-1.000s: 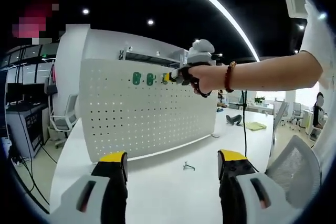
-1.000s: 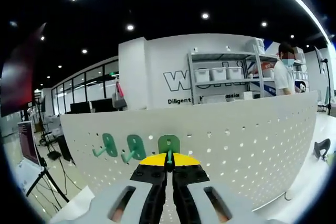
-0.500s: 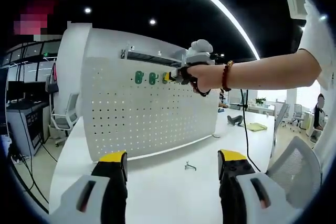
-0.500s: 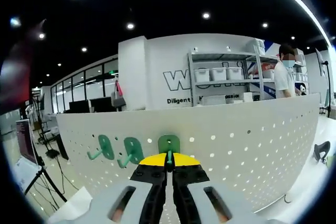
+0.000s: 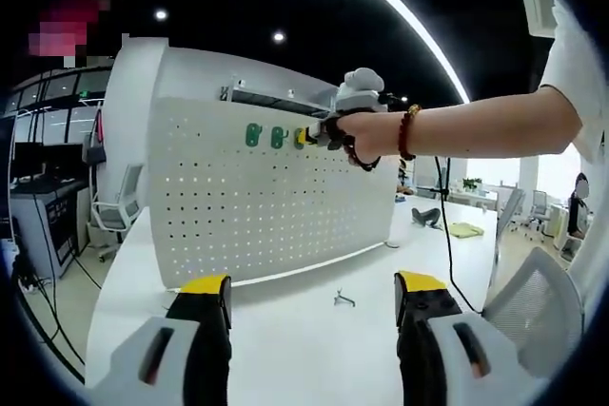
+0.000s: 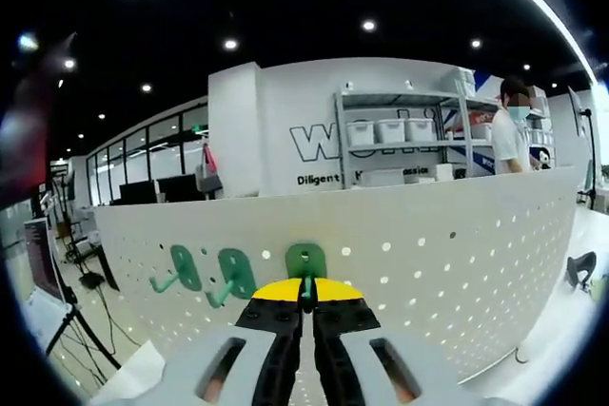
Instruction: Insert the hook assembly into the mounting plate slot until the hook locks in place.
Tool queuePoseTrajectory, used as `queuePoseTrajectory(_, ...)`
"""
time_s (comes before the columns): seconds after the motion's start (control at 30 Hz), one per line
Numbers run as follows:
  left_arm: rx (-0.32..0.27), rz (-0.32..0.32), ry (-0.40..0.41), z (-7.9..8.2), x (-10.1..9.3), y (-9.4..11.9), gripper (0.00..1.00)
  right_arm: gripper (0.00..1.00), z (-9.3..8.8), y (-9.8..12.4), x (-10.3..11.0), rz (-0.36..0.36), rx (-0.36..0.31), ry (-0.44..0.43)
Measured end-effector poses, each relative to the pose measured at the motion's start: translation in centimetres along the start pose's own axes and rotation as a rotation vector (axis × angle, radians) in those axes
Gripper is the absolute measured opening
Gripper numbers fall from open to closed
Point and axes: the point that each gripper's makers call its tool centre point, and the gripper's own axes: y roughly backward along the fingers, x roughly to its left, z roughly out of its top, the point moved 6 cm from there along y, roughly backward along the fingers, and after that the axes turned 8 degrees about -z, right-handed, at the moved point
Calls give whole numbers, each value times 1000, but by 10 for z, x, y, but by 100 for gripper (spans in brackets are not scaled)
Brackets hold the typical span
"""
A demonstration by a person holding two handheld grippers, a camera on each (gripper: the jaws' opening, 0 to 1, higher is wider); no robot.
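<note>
Against the upright white perforated mounting plate (image 6: 428, 263), the right gripper (image 6: 305, 306) pinches a green plastic hook (image 6: 305, 262), apparently seated beside two others (image 6: 205, 273). Low over the white table (image 5: 285, 330), the left gripper (image 5: 312, 294) stands wide, holding nothing.

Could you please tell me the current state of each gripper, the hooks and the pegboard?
Right gripper: shut on the third green hook, held at the pegboard.
Left gripper: open, empty, above the table.
Two green hooks: mounted on the pegboard.
Pegboard: standing upright.
Loose metal hook: lying on the table.
</note>
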Motion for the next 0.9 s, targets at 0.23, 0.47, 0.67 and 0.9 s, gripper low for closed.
queuePoseTrajectory(0.23,1,-15,-3,2,-2,-3,72,6,2,0,3,61,45,-6)
queuePoseTrajectory(0.47,1,-20,-2,2,-5,-3,72,6,4,4,2,50,7,17)
queuePoseTrajectory(0.67,6,-16,-4,3,-5,-2,71,10,9,4,5,75,-4,26)
queuePoseTrajectory(0.9,5,-17,-14,7,-9,-3,71,11,9,7,5,92,-11,40)
